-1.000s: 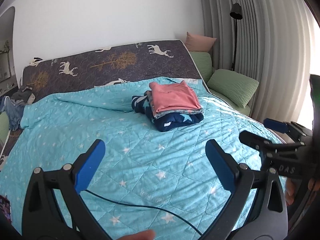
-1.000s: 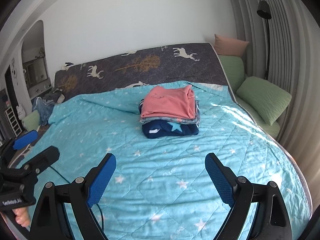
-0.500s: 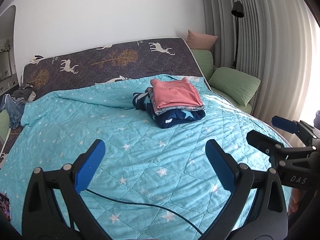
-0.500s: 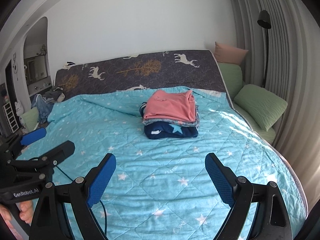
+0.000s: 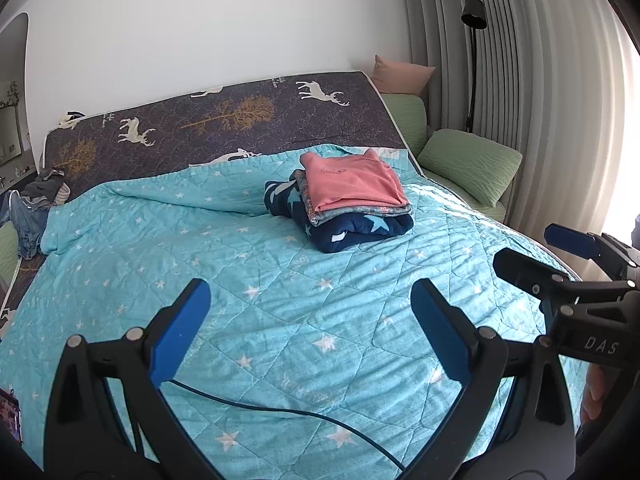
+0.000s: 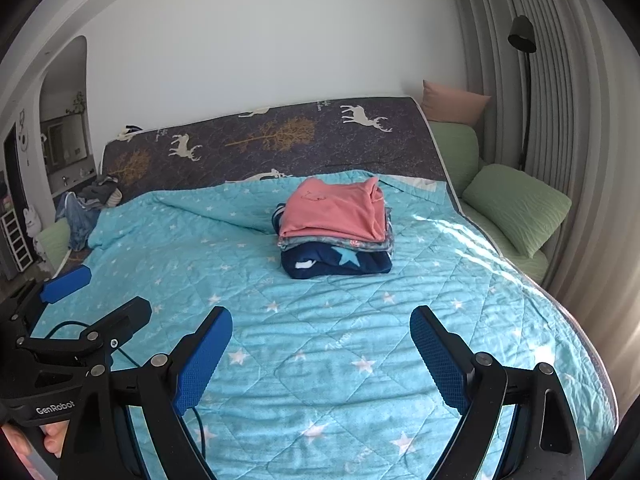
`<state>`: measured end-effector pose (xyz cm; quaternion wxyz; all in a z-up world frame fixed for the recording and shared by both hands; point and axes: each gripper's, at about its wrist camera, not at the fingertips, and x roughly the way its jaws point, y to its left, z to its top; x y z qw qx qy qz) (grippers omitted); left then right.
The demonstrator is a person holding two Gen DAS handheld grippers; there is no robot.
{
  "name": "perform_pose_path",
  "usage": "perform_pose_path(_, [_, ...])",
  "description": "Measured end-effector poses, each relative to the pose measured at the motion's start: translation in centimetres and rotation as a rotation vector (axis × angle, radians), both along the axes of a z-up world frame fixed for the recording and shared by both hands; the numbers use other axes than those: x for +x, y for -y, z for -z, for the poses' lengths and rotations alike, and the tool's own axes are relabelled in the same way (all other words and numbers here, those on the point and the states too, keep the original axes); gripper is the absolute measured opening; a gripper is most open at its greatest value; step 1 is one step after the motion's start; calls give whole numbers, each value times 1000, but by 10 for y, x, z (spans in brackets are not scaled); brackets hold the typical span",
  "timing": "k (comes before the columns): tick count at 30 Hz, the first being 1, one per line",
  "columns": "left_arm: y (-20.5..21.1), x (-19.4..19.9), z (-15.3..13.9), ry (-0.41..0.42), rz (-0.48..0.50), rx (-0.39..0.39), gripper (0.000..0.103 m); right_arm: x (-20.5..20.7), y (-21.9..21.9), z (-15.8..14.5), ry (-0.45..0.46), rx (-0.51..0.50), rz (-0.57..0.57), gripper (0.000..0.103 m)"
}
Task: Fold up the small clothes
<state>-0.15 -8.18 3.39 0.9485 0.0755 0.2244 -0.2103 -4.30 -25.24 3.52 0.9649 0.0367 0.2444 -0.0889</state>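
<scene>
A stack of folded clothes [image 5: 352, 196] [image 6: 336, 224] rests toward the far side of the bed: a pink top [image 5: 352, 182] [image 6: 336, 210] uppermost, a grey patterned piece under it, a navy star-print garment [image 5: 352, 232] [image 6: 336, 262] at the bottom. My left gripper [image 5: 308, 334] hovers open over the turquoise quilt [image 5: 240, 280], well short of the stack, holding nothing. My right gripper [image 6: 320, 354] is open and empty too, near the bed's front. Each gripper shows in the other's view: the right one [image 5: 560, 256] at the right edge, the left one [image 6: 92, 300] at the left.
A black cable [image 5: 280, 412] trails across the quilt below the left gripper. Green pillows [image 6: 516, 204] and a pink cushion [image 6: 452, 104] line the right side beside a floor lamp [image 6: 524, 40] and curtains. A heap of loose clothes [image 6: 92, 204] lies at the bed's far left corner.
Both grippers have drawn back and risen slightly from the stack, which sits smaller and farther away. Both stay open. The stack has not moved.
</scene>
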Motion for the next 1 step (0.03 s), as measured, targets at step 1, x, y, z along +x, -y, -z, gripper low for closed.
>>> perform_pose_path(1, [0,0,1,1,1,-1,100,0,-1,0,-1,3,0,92])
